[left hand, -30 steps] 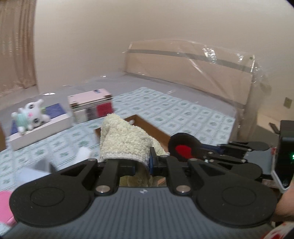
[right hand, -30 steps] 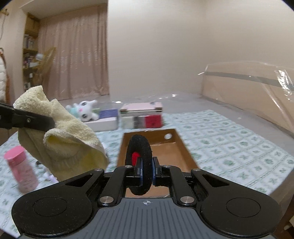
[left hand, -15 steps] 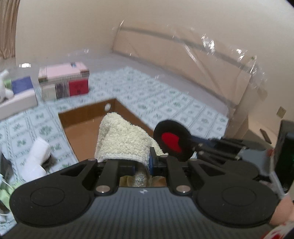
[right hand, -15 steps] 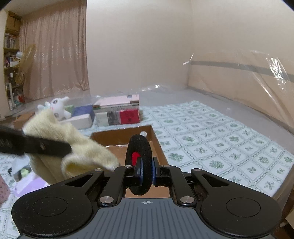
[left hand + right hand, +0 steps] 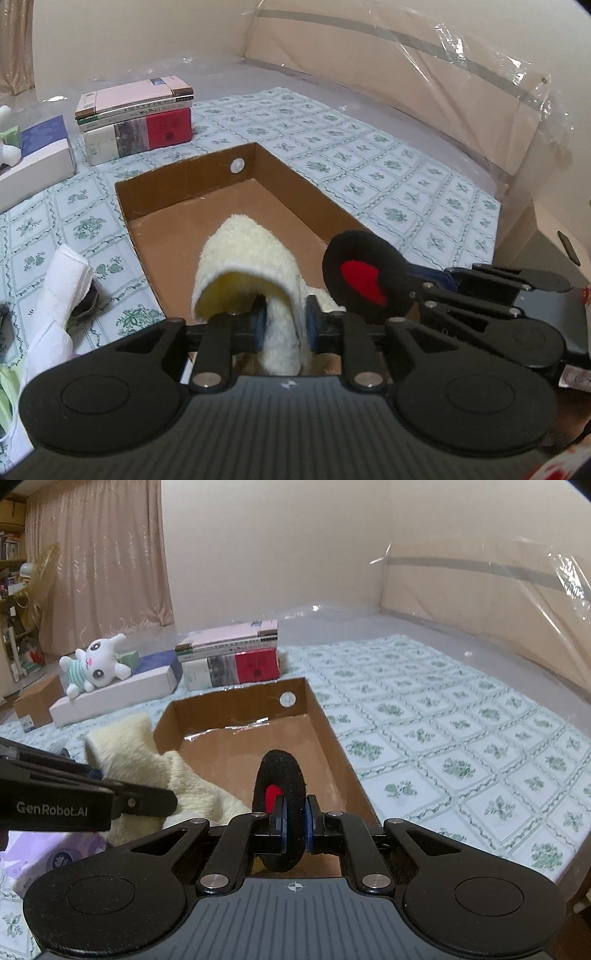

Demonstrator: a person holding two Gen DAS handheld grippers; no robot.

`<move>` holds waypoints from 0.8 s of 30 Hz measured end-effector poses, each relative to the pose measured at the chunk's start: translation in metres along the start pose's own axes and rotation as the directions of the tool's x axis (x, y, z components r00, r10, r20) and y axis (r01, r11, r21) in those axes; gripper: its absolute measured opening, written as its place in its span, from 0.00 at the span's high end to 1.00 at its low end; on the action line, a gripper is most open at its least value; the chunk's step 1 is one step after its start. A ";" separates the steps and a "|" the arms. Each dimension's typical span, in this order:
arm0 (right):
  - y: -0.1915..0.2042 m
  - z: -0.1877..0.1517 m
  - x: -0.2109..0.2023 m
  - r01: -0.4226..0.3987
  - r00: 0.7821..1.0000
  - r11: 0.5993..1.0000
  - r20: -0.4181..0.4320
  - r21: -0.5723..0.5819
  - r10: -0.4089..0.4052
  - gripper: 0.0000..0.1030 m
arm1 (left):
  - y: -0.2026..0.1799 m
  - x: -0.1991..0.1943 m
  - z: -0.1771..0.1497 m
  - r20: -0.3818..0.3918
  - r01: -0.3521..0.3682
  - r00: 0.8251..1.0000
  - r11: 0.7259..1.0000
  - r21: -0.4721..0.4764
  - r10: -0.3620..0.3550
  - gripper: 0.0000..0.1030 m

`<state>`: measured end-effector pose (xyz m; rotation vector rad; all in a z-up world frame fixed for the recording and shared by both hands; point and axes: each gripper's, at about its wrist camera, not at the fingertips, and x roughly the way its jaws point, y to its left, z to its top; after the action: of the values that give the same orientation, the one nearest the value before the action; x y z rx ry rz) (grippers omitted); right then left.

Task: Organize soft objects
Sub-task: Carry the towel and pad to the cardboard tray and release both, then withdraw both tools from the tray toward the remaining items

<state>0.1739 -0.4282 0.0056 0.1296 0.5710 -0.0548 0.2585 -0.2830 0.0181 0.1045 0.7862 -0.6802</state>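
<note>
The left gripper [image 5: 284, 325], its jaws just opening, has the cream towel [image 5: 247, 266] between them over the near end of the otherwise bare cardboard box [image 5: 184, 177], while the right gripper [image 5: 294, 825] pinches a black-and-red pad [image 5: 282, 775] above it. The box sits on a green-patterned bed [image 5: 461, 738]; stacked books [image 5: 232, 657] and a white plush toy [image 5: 94, 664] lie towards its far edge

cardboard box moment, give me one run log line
left gripper: jaws just opening, cream towel between | right gripper: shut on black-red pad | both over cardboard box
</note>
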 end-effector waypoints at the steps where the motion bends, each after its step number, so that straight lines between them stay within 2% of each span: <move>1: 0.000 0.000 0.001 0.000 1.000 1.000 -0.002 -0.001 0.000 0.91 | 0.000 -0.001 0.000 -0.002 -0.005 1.000 1.000 0.002 0.005 0.66; 4: -0.001 0.002 0.005 -0.003 1.000 1.000 -0.007 0.002 0.003 0.91 | 0.000 -0.007 -0.001 0.001 -0.010 1.000 1.000 0.015 0.010 0.51; 10: -0.005 0.005 0.009 -0.013 1.000 0.999 -0.006 0.034 0.013 0.91 | 0.007 -0.038 -0.016 0.033 -0.062 0.998 0.998 0.011 0.061 0.51; 15: -0.005 0.006 0.016 -0.060 0.997 0.996 -0.039 0.059 0.062 0.89 | 0.011 -0.060 -0.029 0.053 -0.077 0.996 0.997 -0.017 0.078 0.51; 16: -0.004 0.005 0.017 -0.061 0.997 0.997 -0.043 0.055 0.064 0.85 | 0.011 -0.063 -0.031 0.055 -0.077 0.995 0.997 -0.021 0.078 0.51; 17: -0.002 0.004 0.015 -0.054 0.998 0.997 -0.042 0.049 0.056 0.71 | 0.011 -0.068 -0.034 0.060 -0.079 0.995 0.997 -0.023 0.080 0.51; 18: -0.001 0.003 0.014 -0.052 0.998 0.998 -0.035 0.045 0.053 0.48 | 0.010 -0.071 -0.036 0.064 -0.082 0.994 0.996 -0.023 0.083 0.51; 19: 0.000 0.002 0.011 -0.049 0.998 0.998 -0.026 0.043 0.050 0.40 | 0.009 -0.075 -0.038 0.069 -0.086 0.994 0.996 -0.022 0.087 0.51; 20: 0.002 0.002 0.007 -0.048 0.999 0.998 -0.020 0.037 0.049 0.37 | 0.009 -0.079 -0.040 0.074 -0.089 0.993 0.996 -0.023 0.090 0.51; 24: 0.008 -0.001 -0.004 -0.037 0.999 0.999 -0.021 0.017 0.038 0.37 | 0.009 -0.097 -0.050 0.098 -0.113 0.988 0.993 -0.036 0.117 0.50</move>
<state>0.1710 -0.4203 0.0076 0.1569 0.5890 -0.0217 0.1838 -0.2082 0.0479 0.0866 0.6892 -0.5595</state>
